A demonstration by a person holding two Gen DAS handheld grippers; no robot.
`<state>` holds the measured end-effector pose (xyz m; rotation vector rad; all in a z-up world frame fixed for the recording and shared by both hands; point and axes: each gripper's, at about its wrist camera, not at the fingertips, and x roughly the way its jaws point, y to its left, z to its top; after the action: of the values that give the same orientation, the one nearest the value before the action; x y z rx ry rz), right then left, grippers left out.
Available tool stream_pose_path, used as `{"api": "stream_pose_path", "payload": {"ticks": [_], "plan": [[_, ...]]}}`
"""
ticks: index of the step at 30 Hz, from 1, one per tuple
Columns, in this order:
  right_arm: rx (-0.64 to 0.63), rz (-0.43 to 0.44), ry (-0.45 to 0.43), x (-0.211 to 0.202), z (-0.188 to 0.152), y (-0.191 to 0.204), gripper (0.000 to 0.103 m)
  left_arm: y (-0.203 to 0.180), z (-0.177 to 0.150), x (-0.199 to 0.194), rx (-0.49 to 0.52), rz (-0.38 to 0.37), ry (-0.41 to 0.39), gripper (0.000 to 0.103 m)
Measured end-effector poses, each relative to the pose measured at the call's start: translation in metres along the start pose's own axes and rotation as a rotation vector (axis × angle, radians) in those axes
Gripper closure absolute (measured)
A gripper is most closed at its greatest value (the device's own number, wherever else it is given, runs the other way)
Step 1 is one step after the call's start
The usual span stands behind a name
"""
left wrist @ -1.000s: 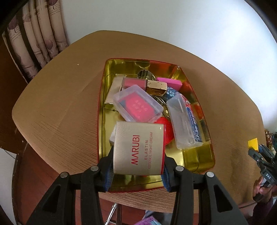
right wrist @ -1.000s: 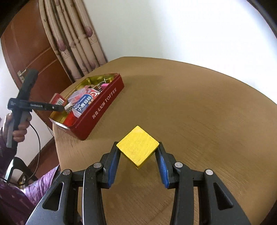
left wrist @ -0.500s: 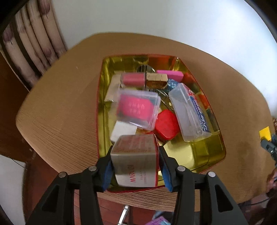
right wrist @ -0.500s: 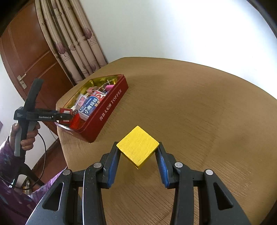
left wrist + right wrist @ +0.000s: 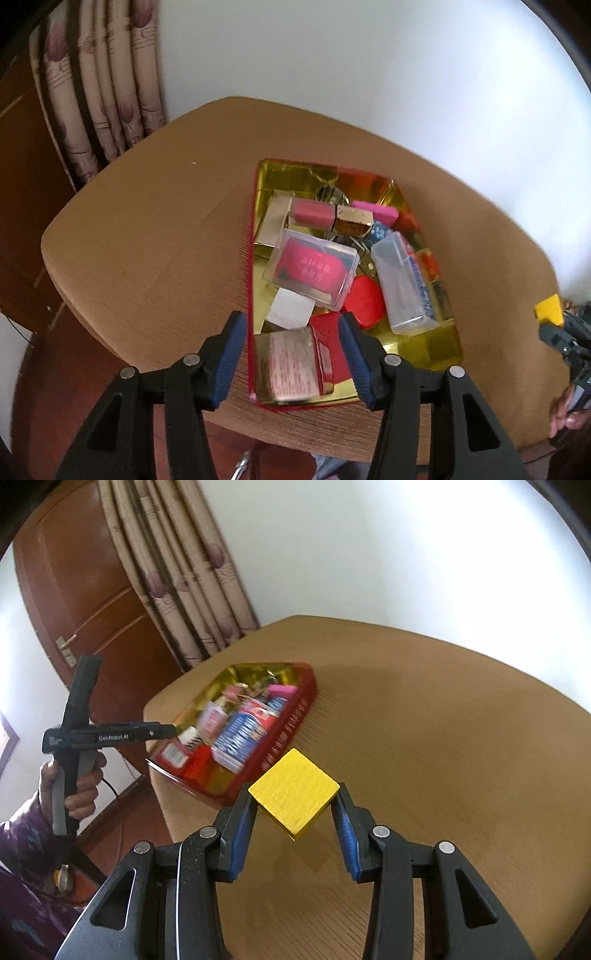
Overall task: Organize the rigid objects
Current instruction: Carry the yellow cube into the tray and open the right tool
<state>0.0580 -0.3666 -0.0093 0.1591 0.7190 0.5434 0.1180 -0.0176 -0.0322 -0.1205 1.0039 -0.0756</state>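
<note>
A red tin tray with a gold inside sits on the round wooden table and holds several small boxes. My left gripper is open above the tray's near end. The cream box lies free in the tray between the jaws. My right gripper is shut on a yellow wooden cube, held above the table beside the tray. The cube also shows at the right edge of the left wrist view.
In the tray lie a clear case with a red card, a clear blue-labelled box, a red piece and a pink block. Curtains and a brown door stand behind the table.
My left gripper opened and let the cream box drop into the tray's near end. My right gripper carried the yellow cube closer to the tray.
</note>
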Motion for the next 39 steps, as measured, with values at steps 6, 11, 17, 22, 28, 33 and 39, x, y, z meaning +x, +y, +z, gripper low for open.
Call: {"api": "stream_pose_path", "payload": {"ticks": [6,11,17,22,28,33,39], "plan": [[-0.091,0.053,0.007,0.025,0.03,0.042,0.065,0.015,-0.025,-0.029,-0.054,0.026,-0.061,0.05],[-0.105,0.101,0.035,0.065,0.058,0.06,0.065,0.011,-0.037,-0.032,-0.013,0.102,-0.117,0.05],[-0.105,0.078,0.106,0.129,0.09,0.074,0.065,0.002,-0.041,-0.039,0.051,0.113,-0.155,0.05],[-0.1,0.043,0.167,0.17,0.099,0.08,0.065,0.007,-0.038,-0.037,0.038,0.092,-0.143,0.05],[-0.095,0.015,0.199,0.19,0.096,0.078,0.065,0.011,-0.035,-0.031,0.032,0.113,-0.114,0.05],[-0.082,0.009,0.205,0.196,0.096,0.077,0.064,0.013,-0.035,-0.026,0.032,0.139,-0.097,0.05],[-0.071,0.005,0.202,0.198,0.097,0.077,0.063,0.011,-0.035,-0.023,0.031,0.155,-0.079,0.05]]}}
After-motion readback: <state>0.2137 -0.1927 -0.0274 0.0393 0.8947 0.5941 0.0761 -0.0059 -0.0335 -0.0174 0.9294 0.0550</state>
